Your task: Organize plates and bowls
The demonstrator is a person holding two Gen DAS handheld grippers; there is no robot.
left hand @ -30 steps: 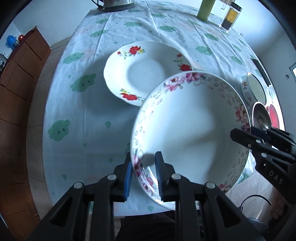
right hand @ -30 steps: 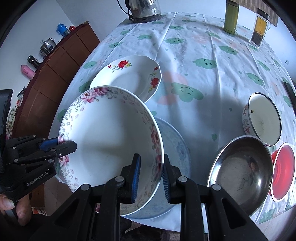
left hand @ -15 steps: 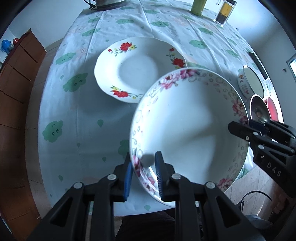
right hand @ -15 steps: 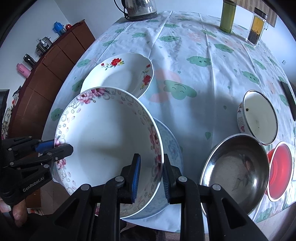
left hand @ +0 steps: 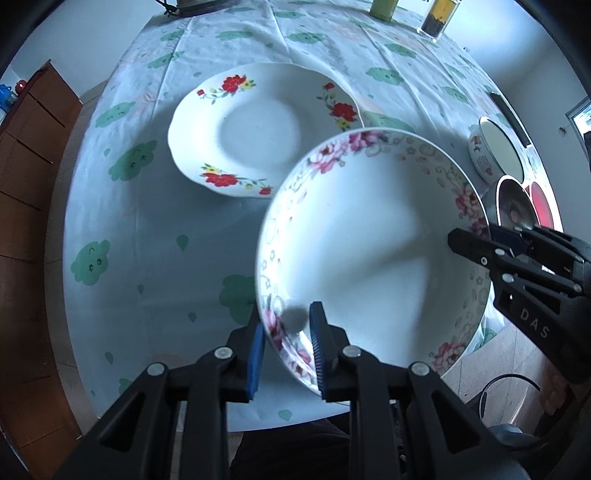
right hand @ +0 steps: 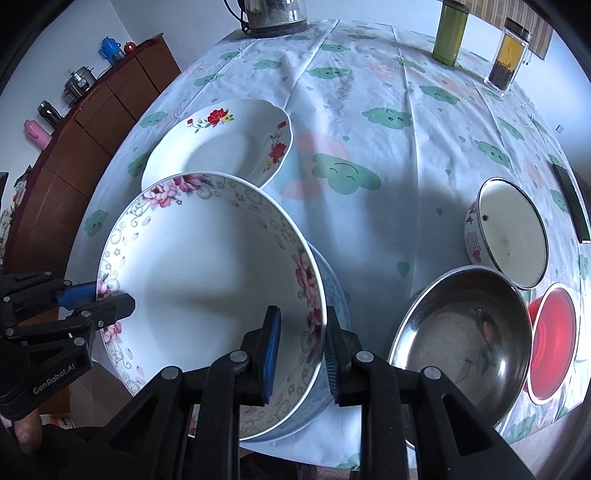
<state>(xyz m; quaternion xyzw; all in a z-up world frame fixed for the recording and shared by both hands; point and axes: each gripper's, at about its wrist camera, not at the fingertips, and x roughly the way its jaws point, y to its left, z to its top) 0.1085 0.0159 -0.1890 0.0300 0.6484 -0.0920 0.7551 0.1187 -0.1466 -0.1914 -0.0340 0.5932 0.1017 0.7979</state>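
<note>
A large white pink-flowered bowl [left hand: 373, 240] [right hand: 207, 273] hangs above the table's near edge, held from both sides. My left gripper [left hand: 286, 332] is shut on its left rim. My right gripper [right hand: 301, 343] is shut on its right rim. Each gripper shows in the other's view, the right one [left hand: 480, 240] and the left one [right hand: 99, 299]. Behind the bowl a white red-flowered plate [left hand: 262, 129] [right hand: 221, 144] lies on the tablecloth. A blue-patterned plate [right hand: 332, 291] lies under the bowl, mostly hidden.
A steel bowl [right hand: 461, 332], a red bowl [right hand: 554, 336] and a white enamel bowl [right hand: 509, 232] sit at the right. A kettle [right hand: 273, 14], green canister [right hand: 450, 33] and tea jar [right hand: 508, 55] stand at the far edge. A wooden cabinet [right hand: 92, 122] stands left.
Both grippers have carried the pink-flowered bowl a little forward, toward the red-flowered plate, which now looks nearer and larger. Both grips are unchanged.
</note>
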